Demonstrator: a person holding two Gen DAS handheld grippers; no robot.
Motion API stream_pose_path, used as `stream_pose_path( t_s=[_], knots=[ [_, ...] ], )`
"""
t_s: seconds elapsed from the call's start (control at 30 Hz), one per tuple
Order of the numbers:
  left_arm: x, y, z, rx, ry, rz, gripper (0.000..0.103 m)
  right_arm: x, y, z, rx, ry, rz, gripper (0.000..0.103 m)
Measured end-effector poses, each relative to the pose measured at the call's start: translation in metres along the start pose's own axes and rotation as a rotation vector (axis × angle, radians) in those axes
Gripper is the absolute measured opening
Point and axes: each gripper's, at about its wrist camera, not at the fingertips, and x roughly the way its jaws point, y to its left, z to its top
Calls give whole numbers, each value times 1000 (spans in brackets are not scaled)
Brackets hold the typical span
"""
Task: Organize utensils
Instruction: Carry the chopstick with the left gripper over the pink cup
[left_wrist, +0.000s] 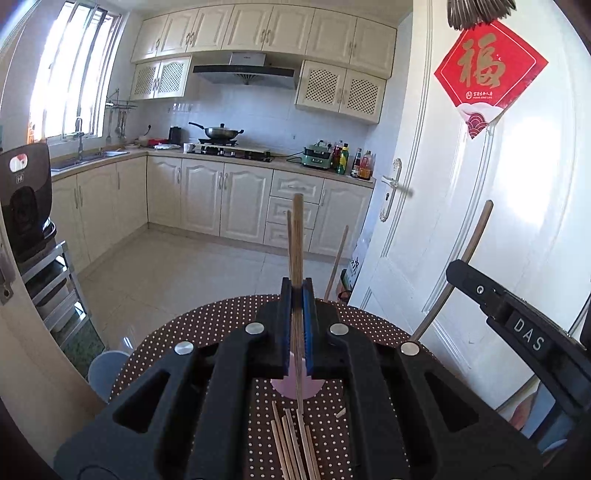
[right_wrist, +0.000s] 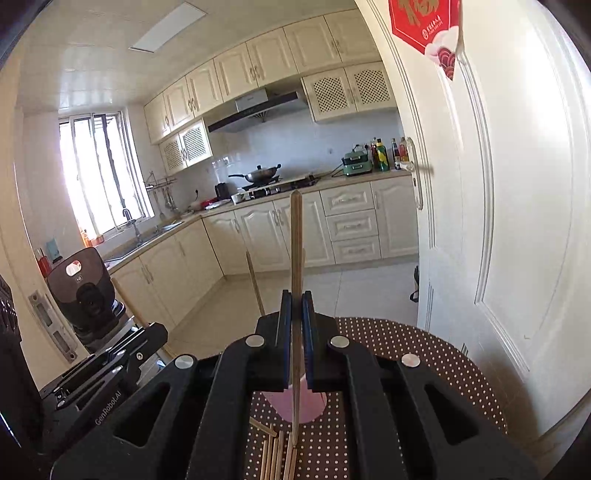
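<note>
My left gripper is shut on a wooden chopstick held upright above a brown polka-dot table. My right gripper is shut on another wooden chopstick, also upright. Each gripper shows in the other's view: the right one at the right edge with its chopstick, the left one at the lower left. A pink cup stands on the table below the jaws. Several loose chopsticks lie on the table in front of it.
A white door with a red paper decoration stands close on the right. A dark appliance sits on a rack at the left. Kitchen cabinets and tiled floor lie beyond the table's far edge.
</note>
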Motion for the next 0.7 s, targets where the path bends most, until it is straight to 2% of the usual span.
stream_pose_path(
  t_s=[0.23, 0.7],
  knots=[
    [-3, -6, 20, 15, -34, -34, 6, 1, 3, 18, -2, -38, 13, 4],
    [-16, -17, 62, 39, -154, -28, 6, -2, 19, 54, -63, -129, 27, 4]
  ],
)
